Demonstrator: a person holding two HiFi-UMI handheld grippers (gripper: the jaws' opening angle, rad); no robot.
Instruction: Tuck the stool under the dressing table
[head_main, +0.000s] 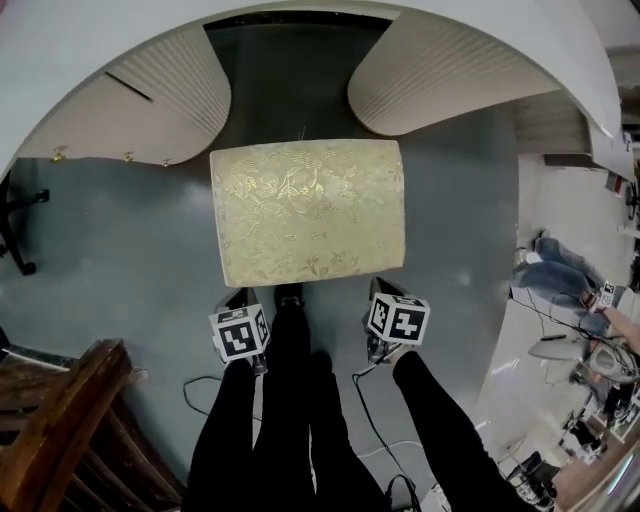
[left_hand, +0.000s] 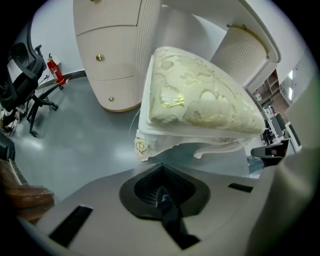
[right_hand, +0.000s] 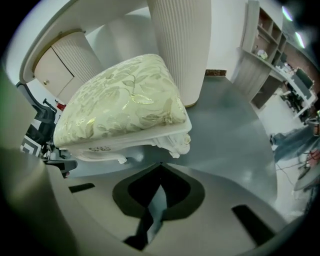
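The stool (head_main: 308, 210) has a gold-floral cushion on a white carved frame and stands on the grey floor, in front of the gap between the dressing table's two ribbed pedestals (head_main: 180, 75) (head_main: 440, 70). The white curved tabletop (head_main: 300, 10) arches over them. My left gripper (head_main: 243, 295) is at the stool's near left corner and my right gripper (head_main: 378, 287) at its near right corner. In the left gripper view the jaws (left_hand: 160, 164) meet just under the carved rose corner (left_hand: 141, 146). The right gripper (right_hand: 161, 162) looks shut below the other carved corner (right_hand: 179, 144). Neither holds anything.
A dark wooden chair (head_main: 60, 430) stands at the lower left, and a black office chair (left_hand: 25, 75) and a red fire extinguisher (left_hand: 56, 72) at the far left. Cables (head_main: 370, 430) trail on the floor by my legs. A seated person (head_main: 560, 275) and shelving (right_hand: 270, 55) are at the right.
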